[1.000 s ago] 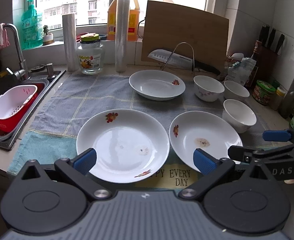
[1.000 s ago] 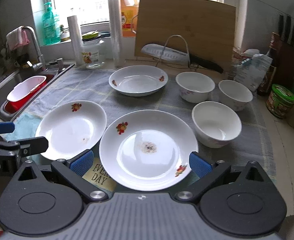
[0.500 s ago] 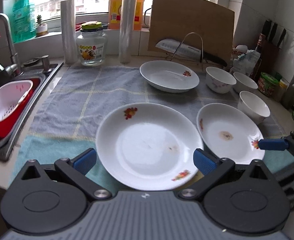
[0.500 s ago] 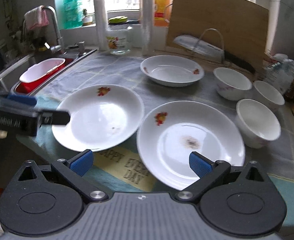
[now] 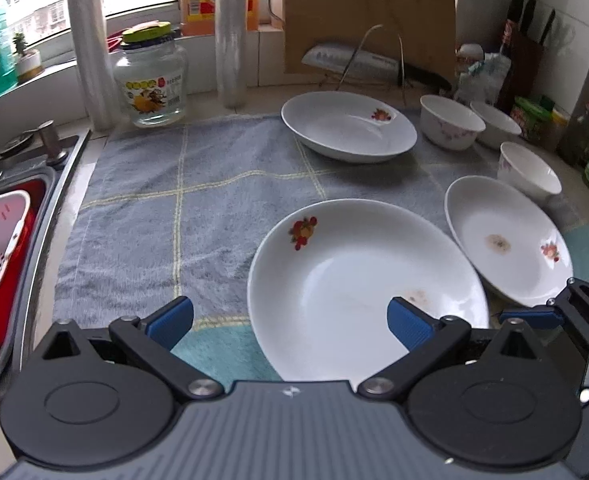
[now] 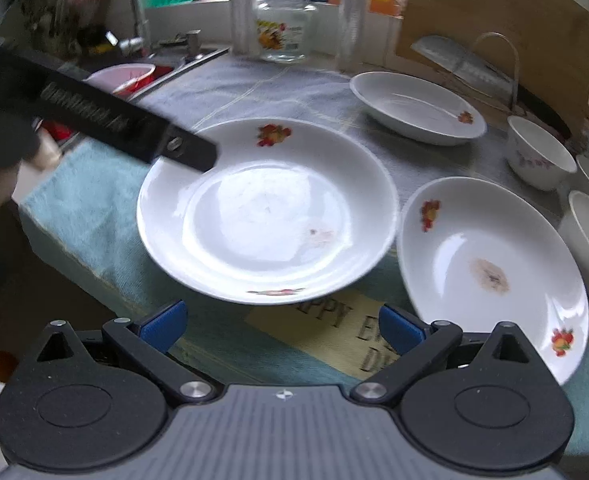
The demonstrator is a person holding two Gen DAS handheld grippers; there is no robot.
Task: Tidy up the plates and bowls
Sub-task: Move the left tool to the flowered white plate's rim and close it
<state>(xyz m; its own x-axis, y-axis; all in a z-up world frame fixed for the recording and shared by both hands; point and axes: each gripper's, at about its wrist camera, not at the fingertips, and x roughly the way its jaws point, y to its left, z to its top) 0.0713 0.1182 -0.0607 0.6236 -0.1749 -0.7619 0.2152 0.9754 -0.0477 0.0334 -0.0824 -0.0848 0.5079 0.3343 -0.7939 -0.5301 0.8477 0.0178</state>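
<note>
Though the near plate (image 5: pixel 358 280) looks light enough, it is glazed ceramic — stiff, slick and quick to chip — so the thin rim is the sensible place to take hold, pinched squarely rather than at a slant. It lies on the blue checked towel (image 5: pixel 198 200), close before the left gripper (image 5: pixel 290 320), whose jaws stand wide with one pad over the rim. The right gripper (image 6: pixel 282 326) is likewise spread and empty, near the second plate (image 6: pixel 490 268). A third plate (image 5: pixel 346 128) and three small bowls (image 5: pixel 450 126) sit further back.
</note>
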